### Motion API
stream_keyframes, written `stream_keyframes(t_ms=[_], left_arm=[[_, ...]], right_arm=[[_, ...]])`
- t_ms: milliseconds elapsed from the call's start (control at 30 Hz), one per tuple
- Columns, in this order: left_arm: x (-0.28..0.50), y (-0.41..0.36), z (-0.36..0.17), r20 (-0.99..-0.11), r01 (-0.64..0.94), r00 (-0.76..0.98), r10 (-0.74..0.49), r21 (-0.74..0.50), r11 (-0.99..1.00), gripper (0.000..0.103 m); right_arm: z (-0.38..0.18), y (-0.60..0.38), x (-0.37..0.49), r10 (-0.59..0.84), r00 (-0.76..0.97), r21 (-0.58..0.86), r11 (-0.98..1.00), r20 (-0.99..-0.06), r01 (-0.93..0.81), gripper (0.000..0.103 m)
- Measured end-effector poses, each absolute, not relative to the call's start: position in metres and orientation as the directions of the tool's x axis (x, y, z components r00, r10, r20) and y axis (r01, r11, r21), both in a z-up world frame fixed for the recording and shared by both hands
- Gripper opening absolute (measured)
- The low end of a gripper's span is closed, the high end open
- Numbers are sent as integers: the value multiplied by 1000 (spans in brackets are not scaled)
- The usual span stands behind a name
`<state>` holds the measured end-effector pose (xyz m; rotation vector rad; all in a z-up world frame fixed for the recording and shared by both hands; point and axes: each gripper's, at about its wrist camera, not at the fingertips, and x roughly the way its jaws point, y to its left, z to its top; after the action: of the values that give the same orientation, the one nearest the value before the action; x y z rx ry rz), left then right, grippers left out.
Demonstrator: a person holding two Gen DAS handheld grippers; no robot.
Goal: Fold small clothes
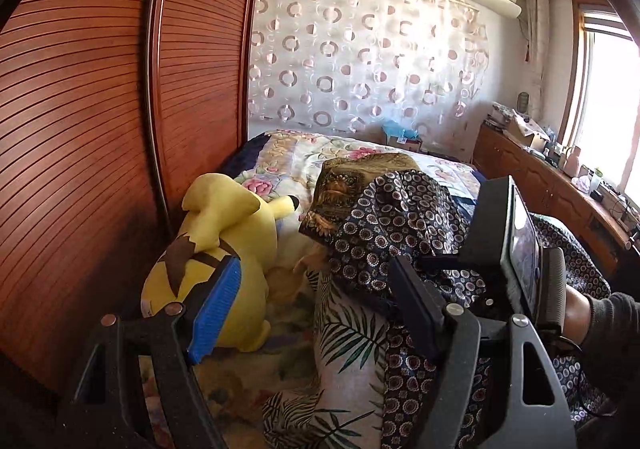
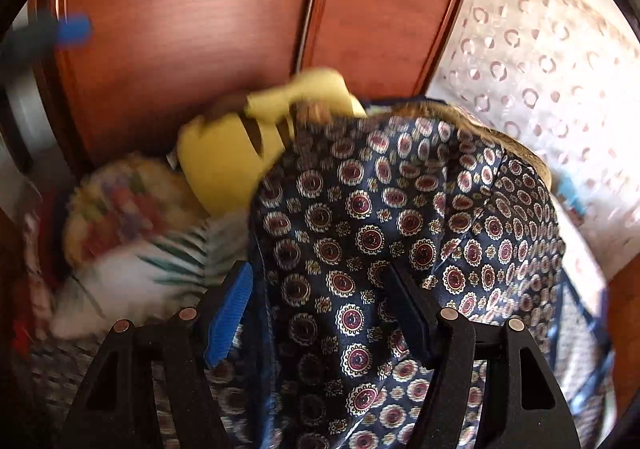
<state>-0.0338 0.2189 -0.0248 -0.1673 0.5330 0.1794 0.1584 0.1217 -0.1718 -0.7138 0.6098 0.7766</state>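
Black grippers (image 1: 316, 313) (blue pads (image 1: 216, 309))

The left gripper (image 1: 312, 313) has its jaws spread wide, the blue-padded finger on one side and the dark finger on the other, nothing pinched between them. The right gripper (image 2: 324, 313) is likewise parted, its fingers standing well apart. In the left wrist view the right gripper's body (image 1: 516, 249) sits close beside the left one, with the person's right hand (image 1: 600, 321) wrapped behind it.
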Motion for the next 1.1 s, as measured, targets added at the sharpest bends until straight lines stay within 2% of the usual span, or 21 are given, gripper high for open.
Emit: stream_keyframes(t_ms=[33, 67, 100, 167, 367, 533, 633, 800, 1033, 1100], left_arm=[[-33, 218, -26, -520, -213, 845, 127, -109, 971, 77], [-32, 218, -27, -521, -212, 844, 126, -108, 971, 77], [-33, 218, -27, -522, -211, 843, 126, -107, 972, 77], [-33, 217, -29, -525, -208, 842, 123, -106, 972, 77], [-32, 213, -31, -527, -199, 842, 117, -101, 975, 77], [-29, 208, -33, -531, -186, 841, 104, -103, 977, 77], [-25, 204, -36, -538, -175, 838, 95, -99, 980, 77], [-16, 200, -43, -553, -160, 829, 78, -102, 982, 77], [-1, 184, -52, -575, -125, 817, 41, -107, 986, 77], [6, 176, -56, -584, -110, 811, 26, -108, 988, 77]], right_arm=[[-176, 127, 159, 390, 581, -367, 498, -714, -786, 66], [-178, 131, 159, 379, 591, -386, 492, -713, -781, 54], [-179, 132, 160, 372, 594, -396, 485, -713, -780, 47], [-176, 134, 159, 385, 585, -386, 480, -714, -788, 15], [-141, 109, 173, 509, 544, -217, 566, -667, -795, 7], [-118, 77, 195, 536, 593, -120, 673, -602, -730, 7], [-119, 45, 212, 463, 662, -83, 780, -590, -620, 7], [-135, 16, 218, 379, 692, -61, 852, -614, -520, 7], [-133, -14, 194, 351, 728, -118, 853, -589, -508, 44], [-131, -29, 185, 357, 737, -116, 855, -575, -505, 47]])
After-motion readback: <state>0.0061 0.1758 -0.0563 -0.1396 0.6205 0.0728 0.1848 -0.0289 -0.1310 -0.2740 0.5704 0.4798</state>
